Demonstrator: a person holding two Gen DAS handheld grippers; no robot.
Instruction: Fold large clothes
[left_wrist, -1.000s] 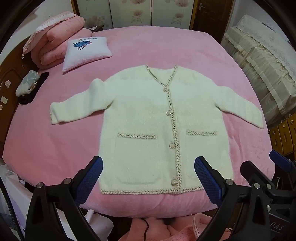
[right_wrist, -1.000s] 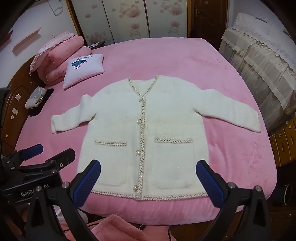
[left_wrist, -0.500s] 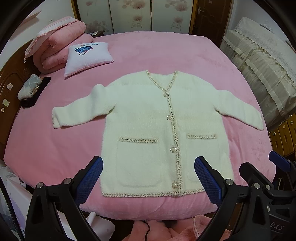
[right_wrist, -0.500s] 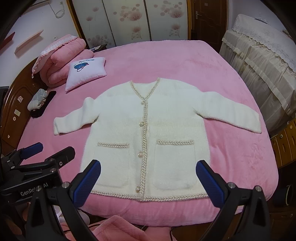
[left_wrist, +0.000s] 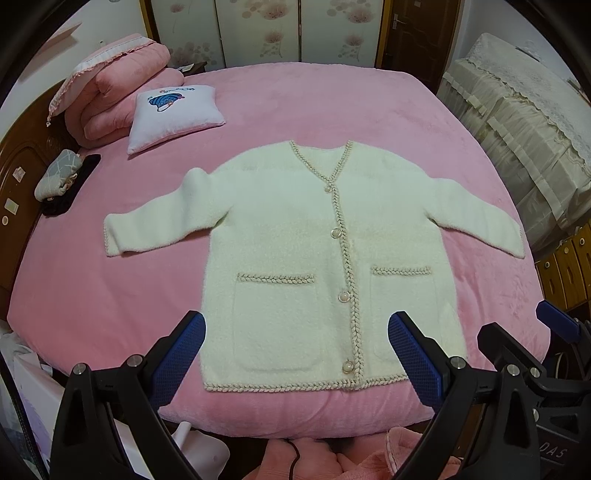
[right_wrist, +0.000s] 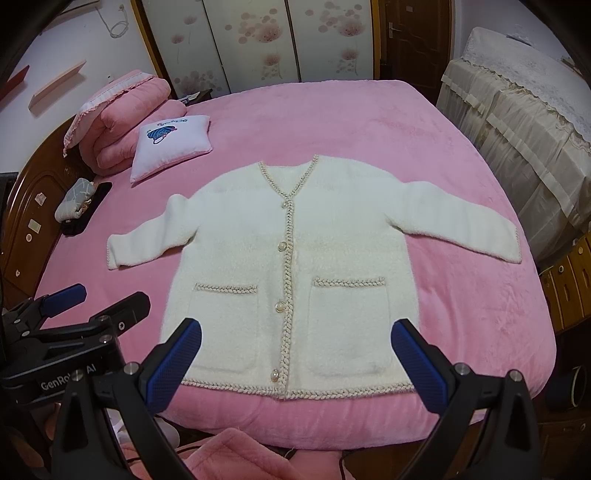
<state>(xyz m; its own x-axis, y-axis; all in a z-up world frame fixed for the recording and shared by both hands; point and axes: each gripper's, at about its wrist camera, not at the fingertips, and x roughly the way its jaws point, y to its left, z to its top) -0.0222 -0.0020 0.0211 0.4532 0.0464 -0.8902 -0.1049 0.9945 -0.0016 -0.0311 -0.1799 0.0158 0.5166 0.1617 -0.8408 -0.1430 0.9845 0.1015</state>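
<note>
Cardigan (left_wrist: 314, 266) lies flat on the bed (left_wrist: 332, 110), just ahead of both tools, left tool (left_wrist: 295, 354) and right tool (right_wrist: 295, 362), each spread apart, holding nothing.

Cardigan (left_wrist: 295, 236): fuzzy cream cloth, matt, with braided trim and glossy pearl-like buttons (left_wrist: 344, 295). Bed cover (left_wrist: 332, 107): pink plush, soft nap, matt. Cushion (left_wrist: 173, 114): smooth white cloth, printed. Left tool (left_wrist: 297, 354) and right tool (right_wrist: 295, 363): matt black plastic arms, blue finely textured pads (right_wrist: 173, 363), bright metal screws. Headboard (right_wrist: 33, 206): polished brown wood.
</note>
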